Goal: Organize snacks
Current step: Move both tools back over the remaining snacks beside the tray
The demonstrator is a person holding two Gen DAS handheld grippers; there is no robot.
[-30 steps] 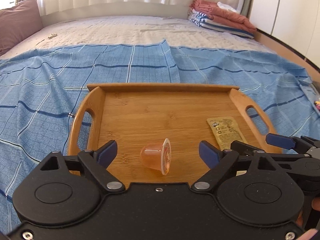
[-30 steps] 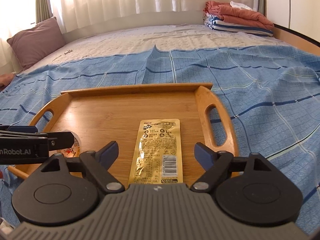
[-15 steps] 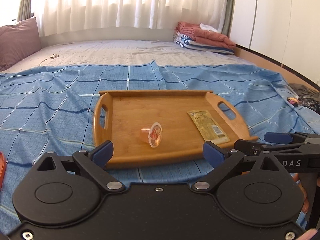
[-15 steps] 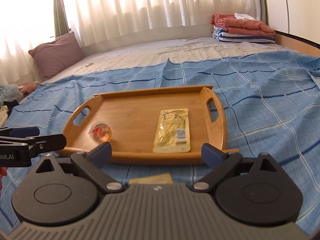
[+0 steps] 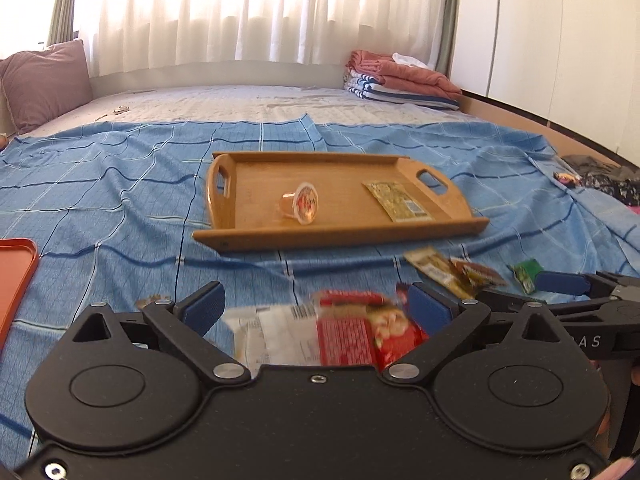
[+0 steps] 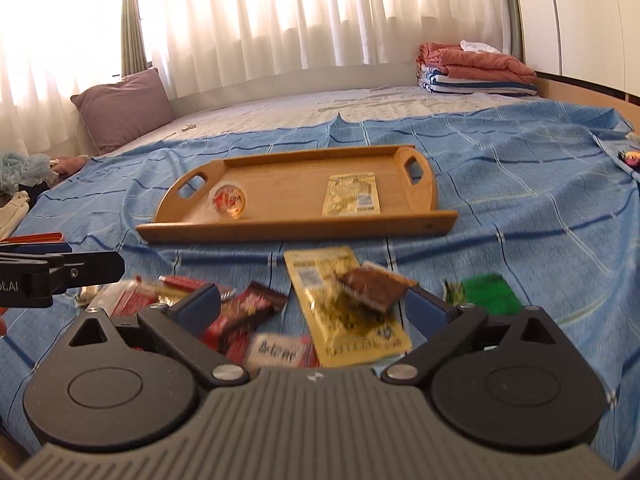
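A wooden tray (image 5: 440,226) (image 6: 400,226) lies on the blue bedspread and holds a jelly cup (image 5: 301,203) (image 6: 229,201) on its side and a flat yellow packet (image 5: 398,201) (image 6: 352,195). Loose snack packets lie on the bedspread in front of the tray. My left gripper (image 5: 316,306) is open and empty above a red and white packet (image 5: 320,336). My right gripper (image 6: 314,304) is open and empty above a yellow packet (image 6: 360,332), a brown bar (image 6: 370,282) and red packets (image 6: 244,312). A green packet (image 6: 486,290) lies to the right.
An orange lid or tray (image 5: 14,280) lies at the left edge. Folded blankets (image 6: 476,68) are stacked at the far right of the bed, a mauve pillow (image 6: 120,108) at the far left. Dark clothing (image 5: 600,178) lies off the bed's right side.
Both grippers have pulled back from the tray, towards the near edge of the bed. The tray now lies farther off and the loose snack packets have come into view under the open jaws.
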